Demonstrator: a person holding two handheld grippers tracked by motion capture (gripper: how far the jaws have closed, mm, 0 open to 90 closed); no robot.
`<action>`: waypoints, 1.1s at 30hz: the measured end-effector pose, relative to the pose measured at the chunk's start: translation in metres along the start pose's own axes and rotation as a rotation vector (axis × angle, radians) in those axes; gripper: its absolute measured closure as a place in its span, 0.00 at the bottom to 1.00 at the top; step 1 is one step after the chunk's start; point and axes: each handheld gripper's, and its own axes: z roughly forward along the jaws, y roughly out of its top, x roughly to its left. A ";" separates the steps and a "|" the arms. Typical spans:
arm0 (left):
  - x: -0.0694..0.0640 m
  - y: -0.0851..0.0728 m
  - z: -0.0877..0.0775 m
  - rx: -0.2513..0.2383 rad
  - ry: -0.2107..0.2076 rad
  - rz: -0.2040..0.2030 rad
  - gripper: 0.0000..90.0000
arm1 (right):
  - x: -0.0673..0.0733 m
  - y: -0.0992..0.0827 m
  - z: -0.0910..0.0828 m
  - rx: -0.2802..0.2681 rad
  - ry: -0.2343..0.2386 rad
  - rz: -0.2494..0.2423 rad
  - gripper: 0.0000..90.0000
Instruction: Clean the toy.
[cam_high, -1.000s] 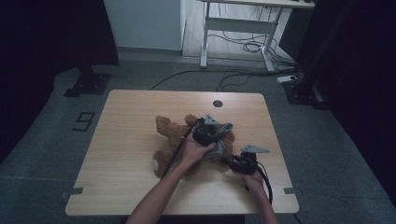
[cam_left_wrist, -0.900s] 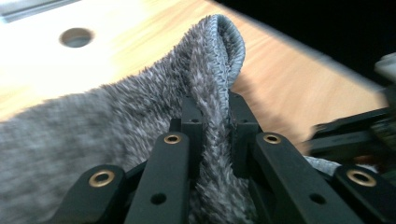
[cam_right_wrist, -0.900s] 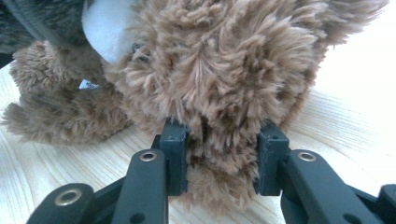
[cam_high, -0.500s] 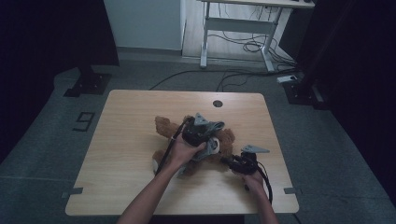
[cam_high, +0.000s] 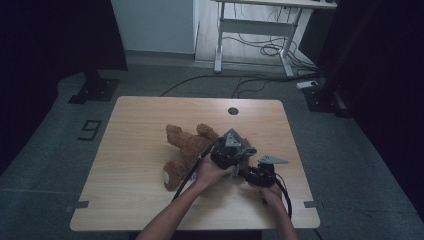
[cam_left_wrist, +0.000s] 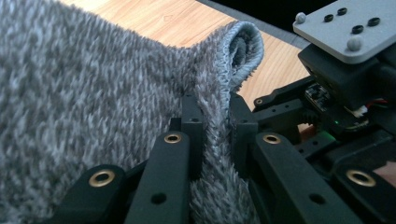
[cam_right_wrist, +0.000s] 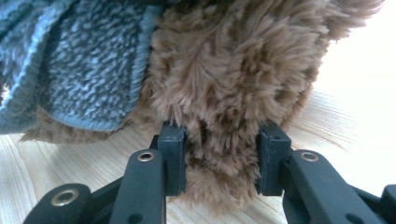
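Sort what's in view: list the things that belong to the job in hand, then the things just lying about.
In the job:
teddy bear
grey knitted garment
left gripper, shut on the garment
right gripper, shut on the bear

Lying about:
white desk frame
floor cables

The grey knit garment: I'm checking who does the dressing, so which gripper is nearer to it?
Left. The left gripper is clamped on the grey knit garment; the right gripper pinches the teddy bear beside it.

A light wooden table (cam_high: 150, 150) fills the frame's centre, with a round hole (cam_high: 233, 111) near its far edge. A white desk frame (cam_high: 255, 27) and loose cables (cam_high: 265, 50) occupy the upper middle; a "9" marking (cam_high: 90, 130) lies on the floor at left.
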 end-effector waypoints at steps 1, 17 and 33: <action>0.001 -0.003 -0.004 0.000 -0.004 0.001 0.89 | 0.001 0.000 0.000 -0.002 0.001 -0.010 0.69; 0.037 -0.027 -0.053 -0.014 0.100 -0.056 0.89 | -0.003 0.001 -0.001 -0.006 0.016 0.003 0.70; -0.004 -0.026 -0.035 -0.042 -0.024 -0.003 0.89 | -0.002 0.001 -0.001 -0.003 0.013 0.009 0.70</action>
